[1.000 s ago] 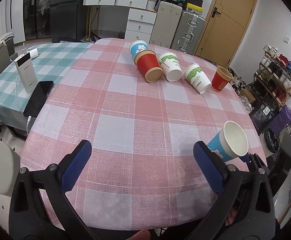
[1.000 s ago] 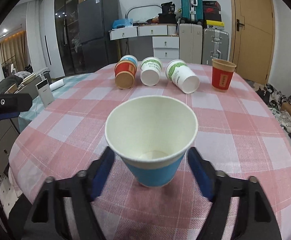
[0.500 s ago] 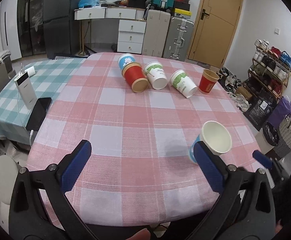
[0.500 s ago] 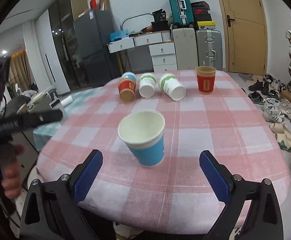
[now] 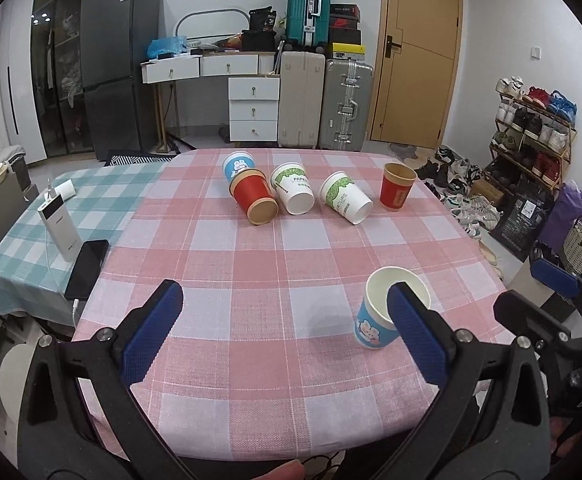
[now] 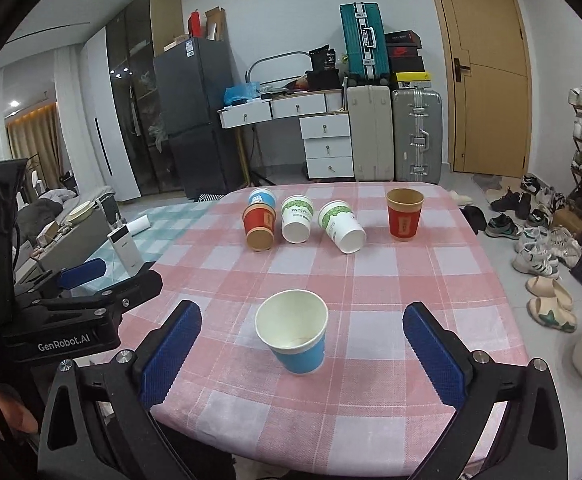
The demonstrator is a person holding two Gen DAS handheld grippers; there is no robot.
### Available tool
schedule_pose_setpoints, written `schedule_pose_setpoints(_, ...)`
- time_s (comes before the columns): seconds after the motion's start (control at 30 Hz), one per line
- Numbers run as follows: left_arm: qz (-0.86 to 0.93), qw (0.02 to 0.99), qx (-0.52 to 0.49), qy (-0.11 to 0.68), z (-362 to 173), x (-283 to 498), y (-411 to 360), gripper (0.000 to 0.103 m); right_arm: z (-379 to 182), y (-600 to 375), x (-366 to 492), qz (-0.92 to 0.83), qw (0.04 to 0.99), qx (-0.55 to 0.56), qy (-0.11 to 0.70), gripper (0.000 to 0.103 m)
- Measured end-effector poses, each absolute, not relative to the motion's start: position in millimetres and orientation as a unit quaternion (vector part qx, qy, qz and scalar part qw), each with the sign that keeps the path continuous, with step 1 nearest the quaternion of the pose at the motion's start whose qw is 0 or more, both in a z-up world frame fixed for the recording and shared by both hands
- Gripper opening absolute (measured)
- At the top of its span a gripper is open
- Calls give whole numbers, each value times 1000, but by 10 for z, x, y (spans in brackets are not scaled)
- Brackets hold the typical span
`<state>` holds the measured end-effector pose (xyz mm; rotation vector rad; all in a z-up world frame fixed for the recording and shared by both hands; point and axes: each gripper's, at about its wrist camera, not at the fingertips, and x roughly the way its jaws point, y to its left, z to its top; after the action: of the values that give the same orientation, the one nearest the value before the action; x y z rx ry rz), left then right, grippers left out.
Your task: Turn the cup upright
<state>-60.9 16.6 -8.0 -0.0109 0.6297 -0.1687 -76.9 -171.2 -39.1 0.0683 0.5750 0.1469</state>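
Note:
A blue paper cup [image 6: 294,330] stands upright on the pink checked tablecloth [image 6: 391,272] near the front edge; it also shows in the left wrist view [image 5: 383,312]. My right gripper [image 6: 301,346] is open and empty, pulled back from the cup, which stands free between and beyond the fingers. My left gripper [image 5: 283,328] is open and empty, to the left of the cup. At the far side lie a red cup [image 5: 254,199], a blue cup [image 5: 238,165] and two white-green cups [image 5: 293,189] [image 5: 346,197] on their sides. A red cup [image 5: 397,186] stands upright.
A power bank [image 5: 59,225] and a black phone [image 5: 87,268] lie on the green checked cloth [image 5: 103,184] at the left. Suitcases, drawers and a fridge stand behind the table. A shoe rack [image 5: 531,128] and shoes are at the right.
My right gripper has opened, let go of the blue cup and drawn back from it. The cup now stands upright on the table. My left gripper has tilted up and back.

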Motion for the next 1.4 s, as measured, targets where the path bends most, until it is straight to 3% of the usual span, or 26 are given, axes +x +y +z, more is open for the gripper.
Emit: schedule_pose_setpoints(1.4,-81,959,9,272,-113,-675,215,102,-436,-1666,-798,69,959,36,271,103)
